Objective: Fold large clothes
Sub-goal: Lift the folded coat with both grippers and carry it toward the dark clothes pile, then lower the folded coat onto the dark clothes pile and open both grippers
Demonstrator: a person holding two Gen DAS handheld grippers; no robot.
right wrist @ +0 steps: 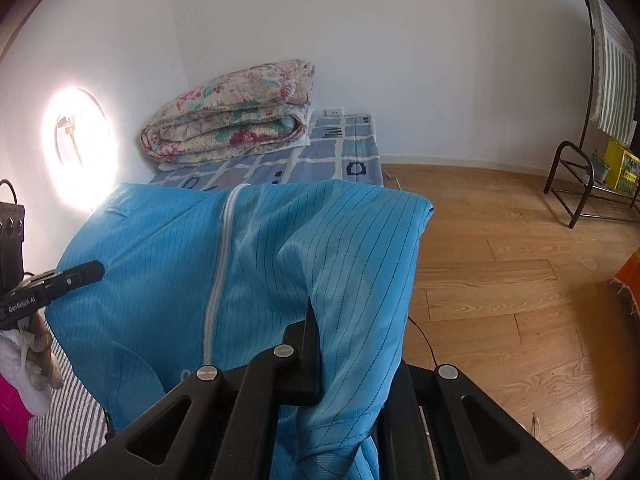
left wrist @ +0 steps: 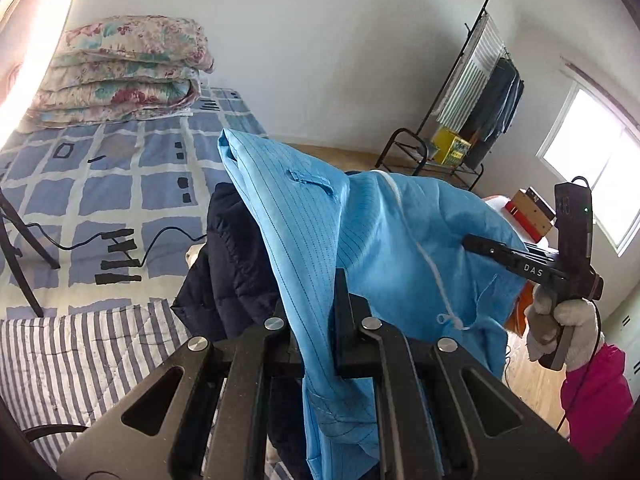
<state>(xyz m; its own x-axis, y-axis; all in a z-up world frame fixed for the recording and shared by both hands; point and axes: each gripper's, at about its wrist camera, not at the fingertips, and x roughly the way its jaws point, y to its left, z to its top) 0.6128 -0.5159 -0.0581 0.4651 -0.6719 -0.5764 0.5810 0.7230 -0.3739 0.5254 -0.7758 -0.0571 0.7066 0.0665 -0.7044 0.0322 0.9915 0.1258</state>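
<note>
The left gripper (left wrist: 316, 320) is clamped on a fold of the blue garment (left wrist: 320, 240), the cloth pinched between its two fingers and hanging down past them. Just behind the cloth on its left side lies a dark padded jacket (left wrist: 228, 264). The right gripper (right wrist: 352, 344) likewise has its fingers closed on the same blue garment (right wrist: 248, 264), which is lifted and stretched between the two tools, its white zipper (right wrist: 218, 276) running down ahead of the right gripper. Below the left gripper lies a striped quilt (left wrist: 80, 356). Farther ahead is the bed's blue checked sheet (left wrist: 120, 176), with a folded floral quilt (right wrist: 236, 116) at its far end.
</note>
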